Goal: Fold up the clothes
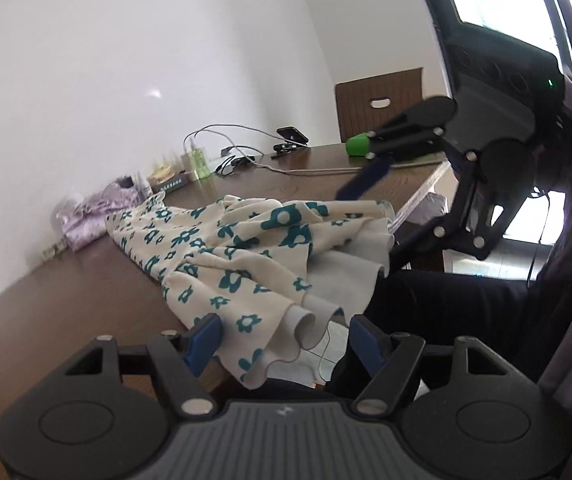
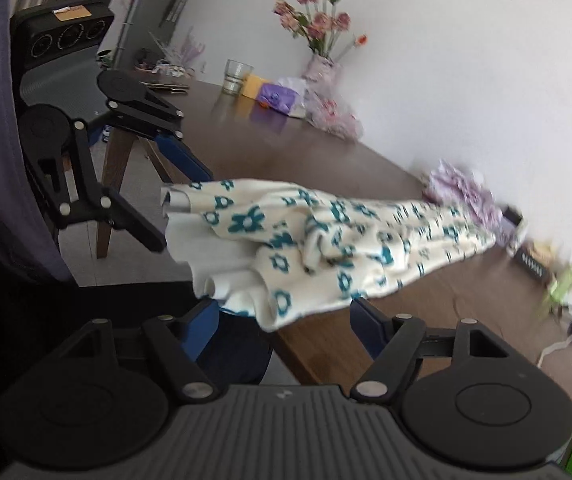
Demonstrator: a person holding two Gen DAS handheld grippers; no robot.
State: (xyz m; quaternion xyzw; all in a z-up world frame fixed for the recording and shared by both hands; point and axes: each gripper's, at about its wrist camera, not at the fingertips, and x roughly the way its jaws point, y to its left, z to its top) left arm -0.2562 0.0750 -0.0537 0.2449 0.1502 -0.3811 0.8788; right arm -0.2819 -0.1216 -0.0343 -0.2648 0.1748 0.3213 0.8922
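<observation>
A cream garment with teal flowers [image 1: 222, 248] lies across the brown table [image 1: 70, 300], its ruffled hem hanging over the near edge; it also shows in the right wrist view [image 2: 325, 236]. My left gripper [image 1: 286, 340] is open, its blue pads on either side of the hanging hem. My right gripper [image 2: 286, 320] is open too, straddling the other hem corner. Each gripper shows in the other's view, the right [image 1: 369, 200] and the left [image 2: 178, 208], open at the hem.
A purple cloth heap [image 1: 94, 212] lies at the table's far side by the wall. A green bottle [image 1: 200, 162], cables and a phone [image 1: 291, 136] sit further back. A glass [image 2: 238, 76], a flower vase [image 2: 319, 68] and a wooden chair [image 1: 379, 102] stand around.
</observation>
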